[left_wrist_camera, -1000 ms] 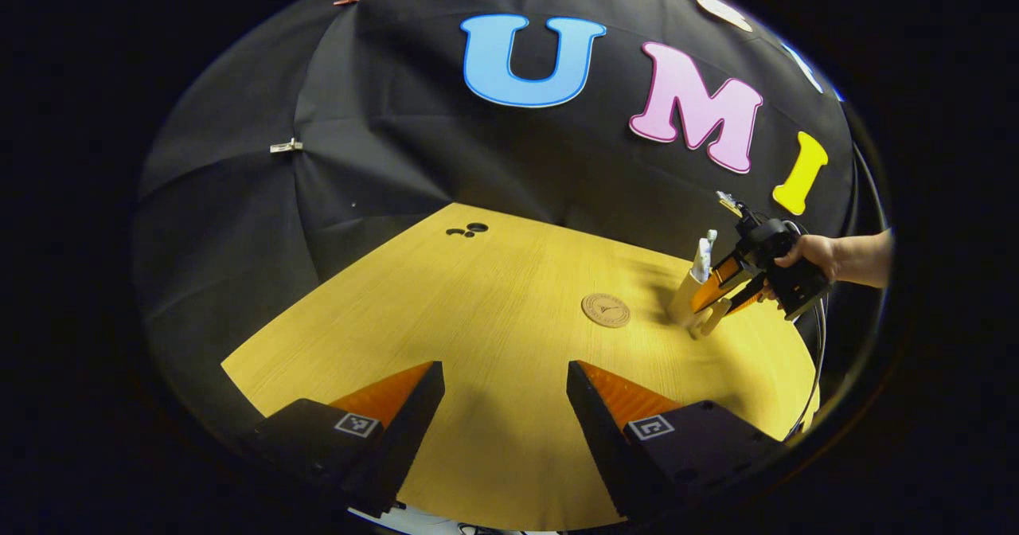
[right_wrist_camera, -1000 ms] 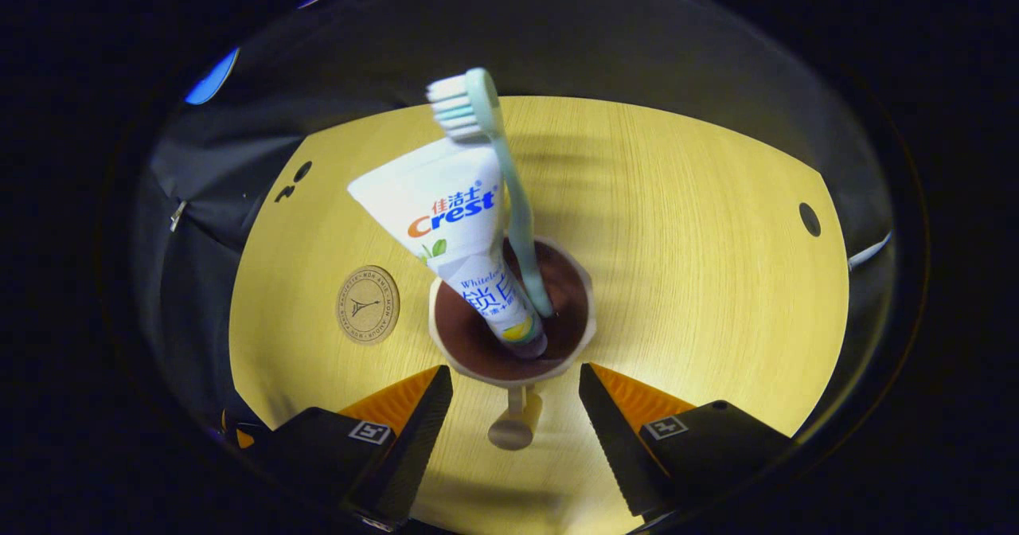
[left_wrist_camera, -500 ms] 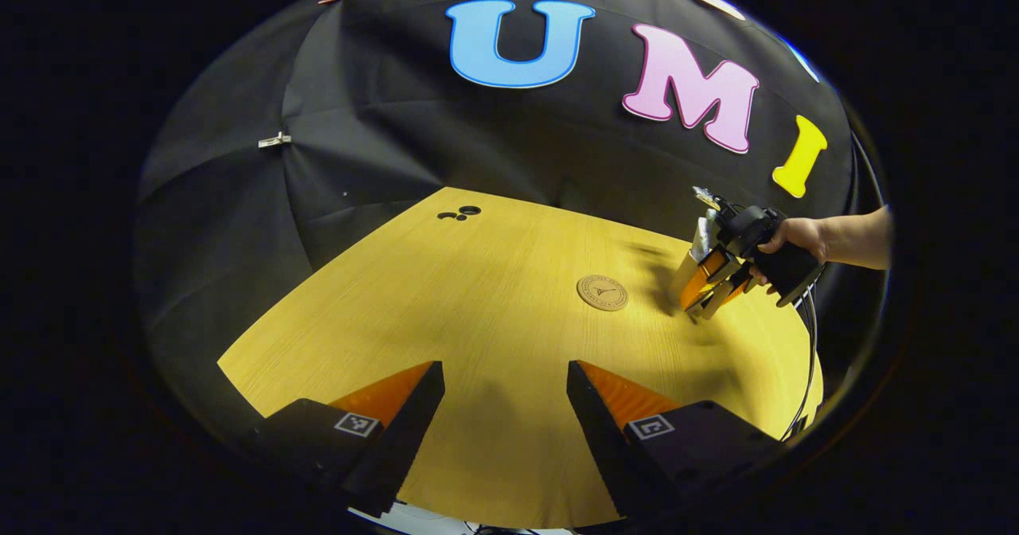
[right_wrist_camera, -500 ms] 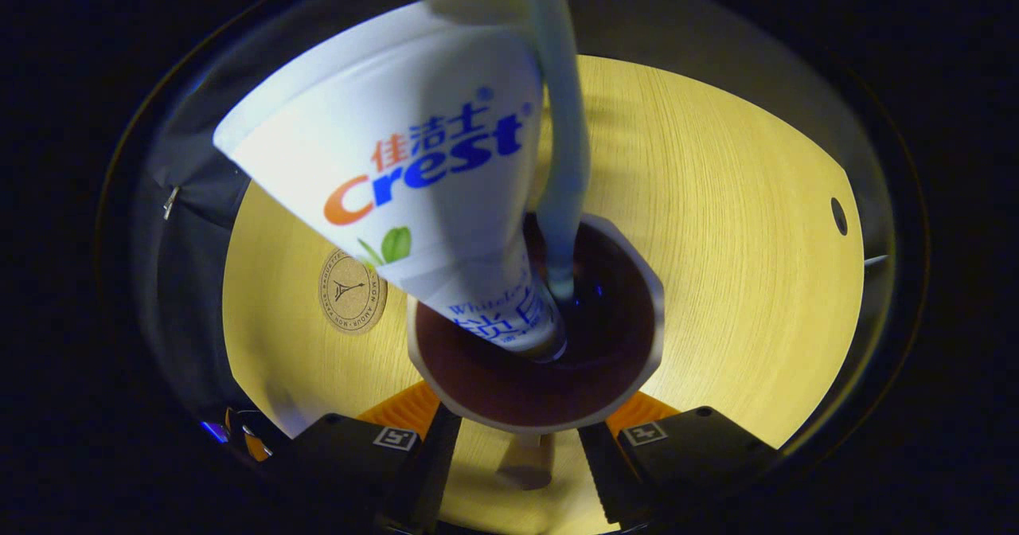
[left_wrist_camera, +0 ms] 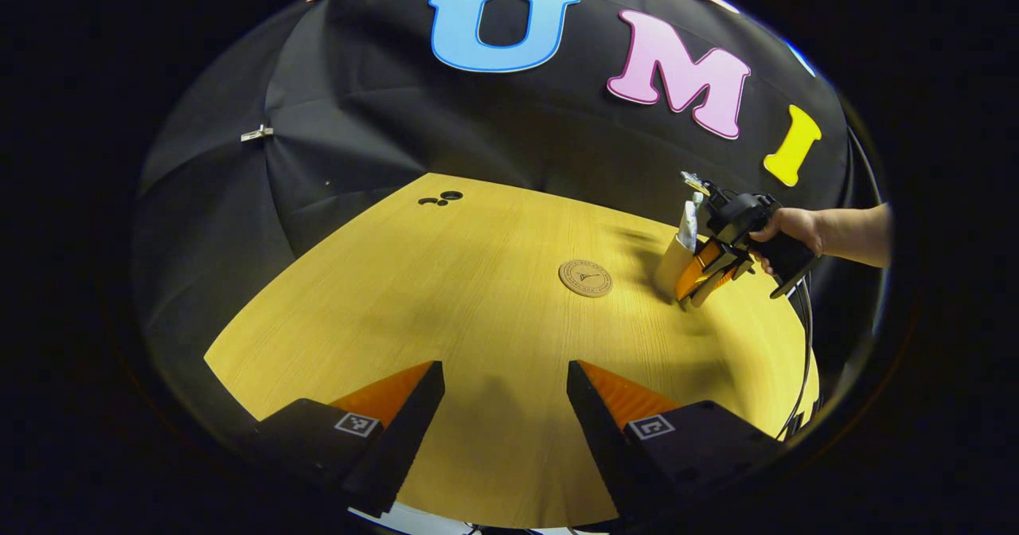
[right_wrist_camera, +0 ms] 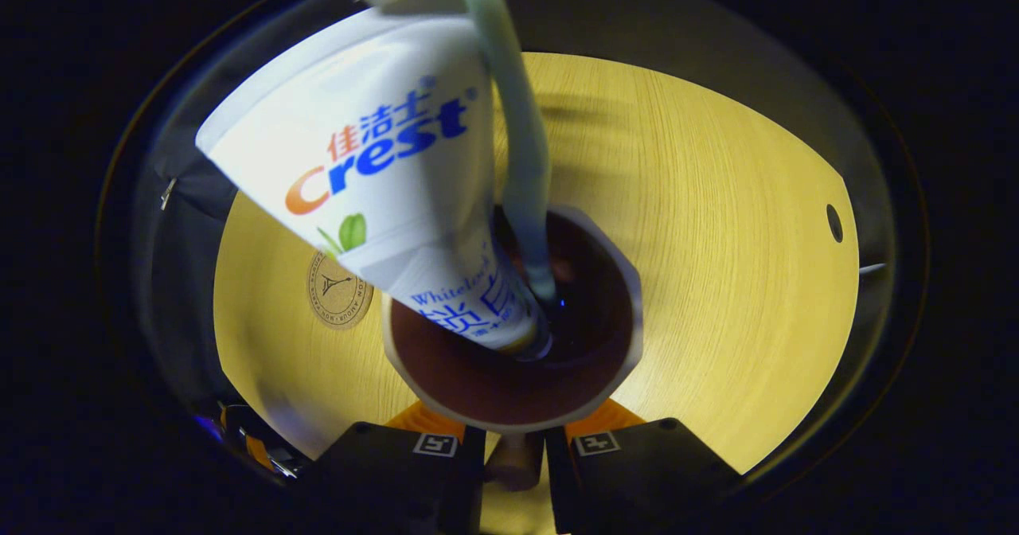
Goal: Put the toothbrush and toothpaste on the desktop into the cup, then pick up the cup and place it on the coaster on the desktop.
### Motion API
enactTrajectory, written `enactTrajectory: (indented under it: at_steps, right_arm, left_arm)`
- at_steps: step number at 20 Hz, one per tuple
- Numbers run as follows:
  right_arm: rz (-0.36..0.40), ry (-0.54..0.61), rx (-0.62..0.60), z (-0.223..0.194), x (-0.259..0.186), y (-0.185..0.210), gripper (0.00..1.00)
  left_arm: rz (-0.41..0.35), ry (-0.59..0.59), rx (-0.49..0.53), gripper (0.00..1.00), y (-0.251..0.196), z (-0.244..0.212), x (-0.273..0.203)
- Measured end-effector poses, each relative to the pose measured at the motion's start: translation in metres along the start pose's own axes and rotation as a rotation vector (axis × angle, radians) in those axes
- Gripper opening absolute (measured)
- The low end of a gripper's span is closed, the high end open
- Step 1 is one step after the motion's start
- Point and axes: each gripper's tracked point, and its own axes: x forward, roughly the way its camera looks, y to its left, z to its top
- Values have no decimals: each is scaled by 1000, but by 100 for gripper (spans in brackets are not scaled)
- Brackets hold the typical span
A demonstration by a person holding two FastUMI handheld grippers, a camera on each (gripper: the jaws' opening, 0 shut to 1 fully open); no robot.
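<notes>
- left gripper view: left gripper fingers apart, nothing held, bottom centre; coaster right of centre on surface; cup just right of it
- right gripper view: right gripper clamped on cup handle, bottom centre; toothpaste and toothbrush already in cup; next: lift, carry to coaster at left

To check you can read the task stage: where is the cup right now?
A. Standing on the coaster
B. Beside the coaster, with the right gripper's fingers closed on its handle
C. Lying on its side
B: the cup stands beside the bare coaster, with the right gripper closed on its handle.
</notes>
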Motion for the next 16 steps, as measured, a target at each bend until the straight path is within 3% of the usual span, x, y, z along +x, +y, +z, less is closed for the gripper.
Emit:
enactTrajectory:
  at_steps: [5,6,7,16]
  right_arm:
    - [-35,-30,-89,-1,-2,-2,30]
    - [-36,-34,-99,-2,-2,-1,24]
    - [-37,-38,-104,-2,-3,1,30]
    - [-24,-94,-140,15,-20,35,30]
  left_arm:
    - [-5,19,18,98,-5,-8,0]
    - [-5,22,19,98,-5,-10,0]
    - [-6,27,18,98,-6,-13,-2]
    - [-4,40,-2,98,2,-24,-9]
